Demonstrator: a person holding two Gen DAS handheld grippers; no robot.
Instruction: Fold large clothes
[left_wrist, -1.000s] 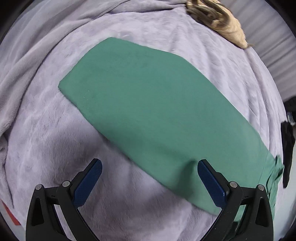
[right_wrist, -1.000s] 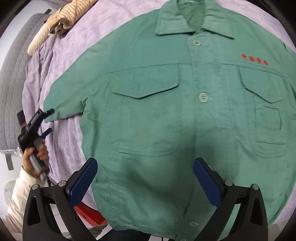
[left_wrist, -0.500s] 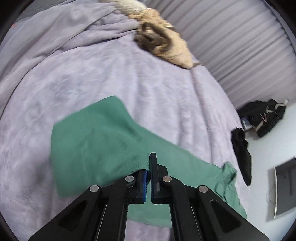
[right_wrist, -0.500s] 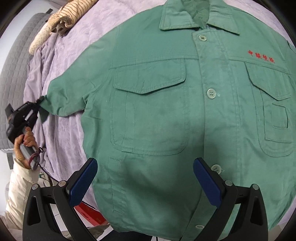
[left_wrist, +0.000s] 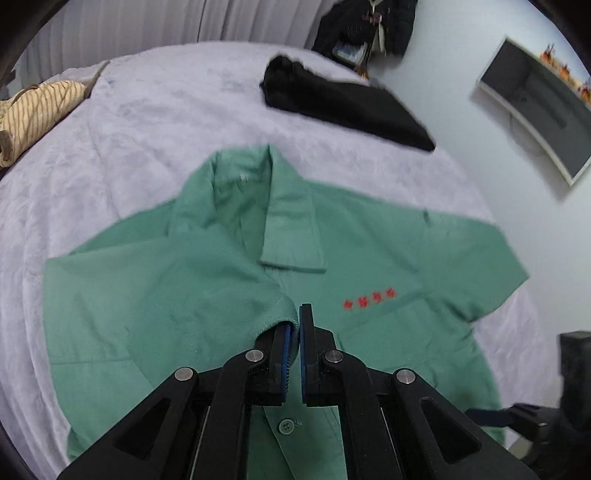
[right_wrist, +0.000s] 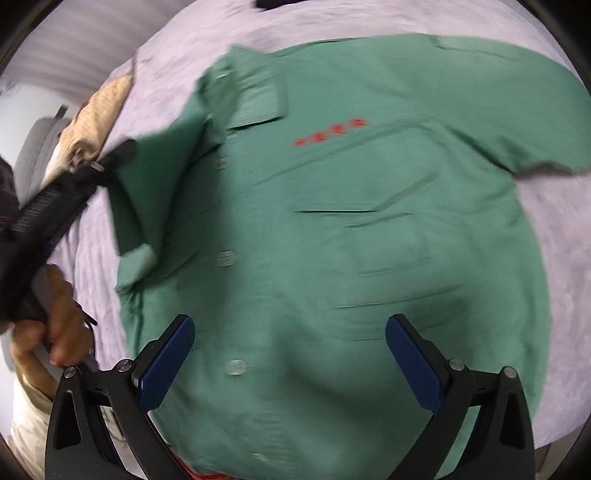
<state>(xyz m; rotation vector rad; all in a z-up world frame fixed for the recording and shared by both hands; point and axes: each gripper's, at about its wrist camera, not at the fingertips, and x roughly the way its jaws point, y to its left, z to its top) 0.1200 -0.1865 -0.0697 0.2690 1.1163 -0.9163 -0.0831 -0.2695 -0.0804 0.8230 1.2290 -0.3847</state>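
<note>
The green jacket (left_wrist: 369, 266) is being seen spread face up on a bed covered with a lilac blanket (left_wrist: 147, 122), its collar (left_wrist: 288, 229) pointing toward the far side and red lettering (left_wrist: 369, 294) showing on the chest. The left gripper (left_wrist: 294, 325) is being held over the jacket's front with its fingers (left_wrist: 284, 347) closed on the cuff end of a sleeve (left_wrist: 207, 291); that sleeve is being draped across the chest, the fabric running from the shoulder side to the pinched edge. In the right wrist view the same sleeve (right_wrist: 144, 221) is being seen folded over the button line, with the person's hand (right_wrist: 55, 325) wrapped around the left gripper's handle. The right gripper (right_wrist: 290, 354) is being held above the jacket's lower front, its fingers (right_wrist: 166, 362) standing wide apart with nothing pinched between them; both views are blurred by motion. A black garment (left_wrist: 343, 103) is lying on the blanket beyond the collar, well apart from the jacket, and a striped beige bundle (left_wrist: 33, 114) is sitting near the bed's far left edge.
</note>
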